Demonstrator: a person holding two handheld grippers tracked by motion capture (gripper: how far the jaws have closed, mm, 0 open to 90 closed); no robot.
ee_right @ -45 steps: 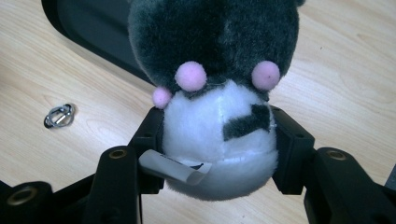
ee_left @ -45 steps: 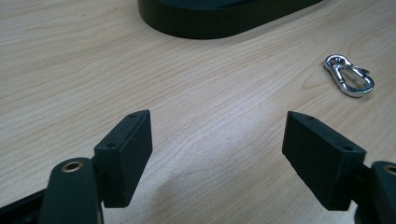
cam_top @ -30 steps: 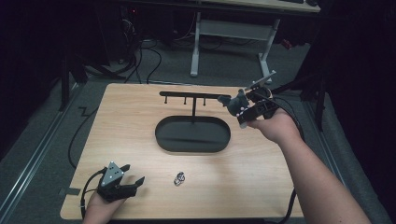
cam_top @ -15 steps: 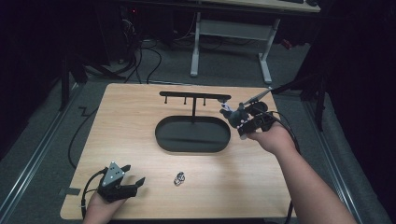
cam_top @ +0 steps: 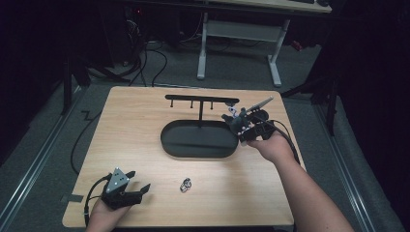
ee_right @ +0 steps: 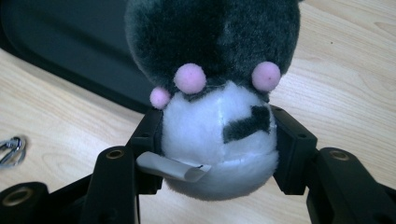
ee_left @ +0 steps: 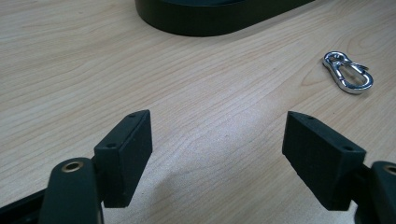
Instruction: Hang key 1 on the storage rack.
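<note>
Right claw (ee_right: 219, 144) clamped on a plush toy (ee_right: 215, 93): grey-black fur body, white belly with a dark patch, pink pom-pom nubs, small white tag sticking out low on one side. Jaws press the white belly from both sides. In the high view the right claw (cam_top: 237, 123) holds the toy (cam_top: 233, 117) over the right end of the black oval tray (cam_top: 176, 142), just below the right end of the black hook rack (cam_top: 200, 100) that stands on a post from the tray. Toy is off the worktop (cam_top: 145, 116), not touching the tray as far as I can tell.

Left claw (ee_left: 217, 144) released, jaws wide apart, nothing between them, bare wood underneath. In the high view left claw (cam_top: 138, 189) sits well clear of the tray, at the near-left corner of the worktop.

Silver snap clip (cam_top: 185, 184) lies flat on the wood near the tray's front edge, between the tray and the near edge of the worktop, just right of the left claw. Same clip (ee_left: 348, 72) sits ahead-right of the left jaws.
</note>
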